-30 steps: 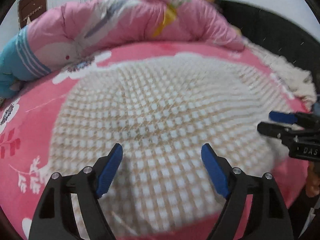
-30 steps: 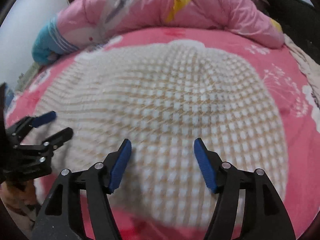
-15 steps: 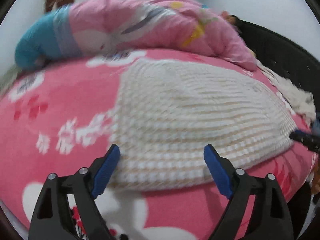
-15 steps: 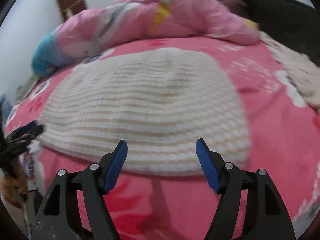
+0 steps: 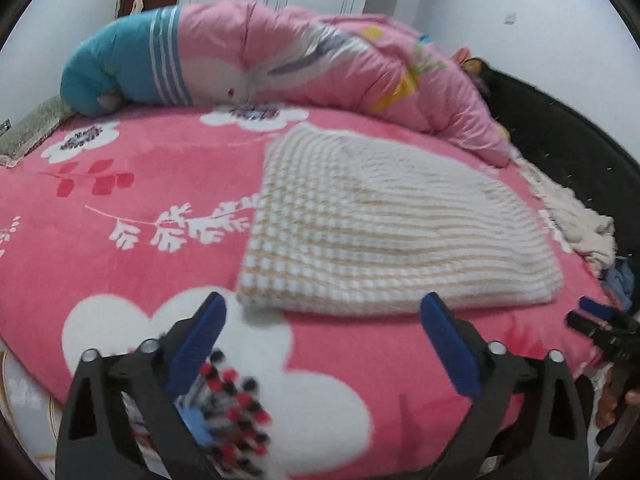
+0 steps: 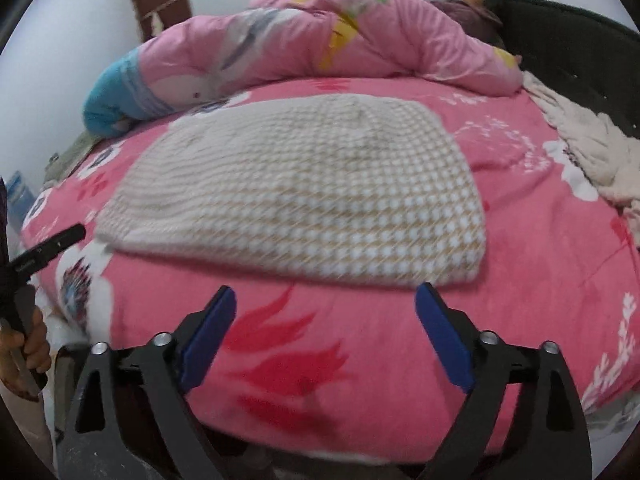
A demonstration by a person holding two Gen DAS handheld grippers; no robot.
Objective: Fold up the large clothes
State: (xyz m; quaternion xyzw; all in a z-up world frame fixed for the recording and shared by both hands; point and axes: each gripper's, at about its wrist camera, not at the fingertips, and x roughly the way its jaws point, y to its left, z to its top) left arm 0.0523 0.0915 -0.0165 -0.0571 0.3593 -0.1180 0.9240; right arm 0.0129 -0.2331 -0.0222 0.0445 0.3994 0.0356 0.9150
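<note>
Tongs that a second ago hung over the cloth [image 5: 384,232] now sit back off its near edge: your left tongs [image 5: 324,344] and right tongs [image 6: 326,336] are both opening, nothing between them. Cloth lies folded on the bed [image 5: 120,248]. Motion blurs its weave. A quilt [image 6: 320,40] is bunched behind, and a towel [image 6: 588,148] lies at the right edge.

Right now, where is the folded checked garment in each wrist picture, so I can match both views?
Left wrist view: the checked garment lies right of centre on the pink blanket.
Right wrist view: the checked garment lies in the centre, slightly left.
Shared landmark: the rolled pink quilt behind it.
</note>
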